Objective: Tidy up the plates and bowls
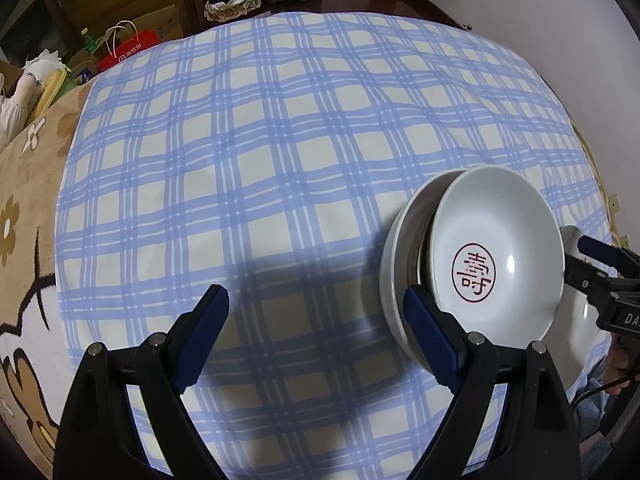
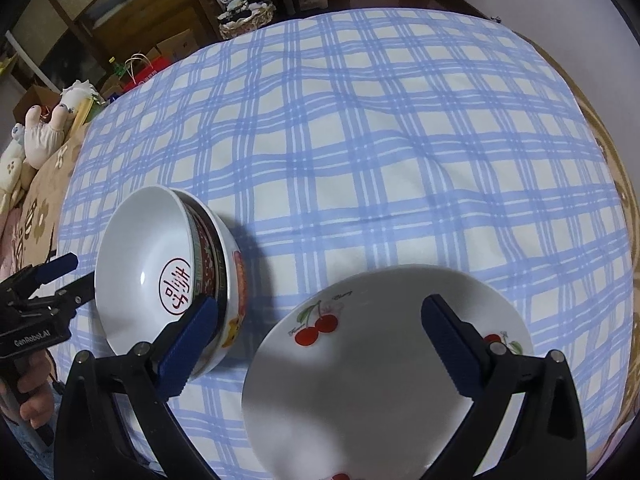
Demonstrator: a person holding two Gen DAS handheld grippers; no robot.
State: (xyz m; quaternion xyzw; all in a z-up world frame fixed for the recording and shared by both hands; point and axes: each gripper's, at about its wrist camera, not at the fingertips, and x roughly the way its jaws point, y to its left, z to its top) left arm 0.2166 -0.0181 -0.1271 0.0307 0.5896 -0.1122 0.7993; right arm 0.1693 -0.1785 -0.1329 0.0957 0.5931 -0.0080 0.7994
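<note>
Right wrist view: bowls [image 2: 160, 276] already nested on the checked cloth [image 2: 380, 140], cherry plate [image 2: 360, 380] lies loose beside them. Right claw [image 2: 320, 344] spread wide over the plate, left claw [image 1: 316, 332] also apart, both empty. Plate not yet sorted.

Black claw [image 1: 316, 322] arms, ribbed blue pads [image 1: 206, 330], silver pivot screws

Even indoor light, soft shadows, fisheye warp
</note>
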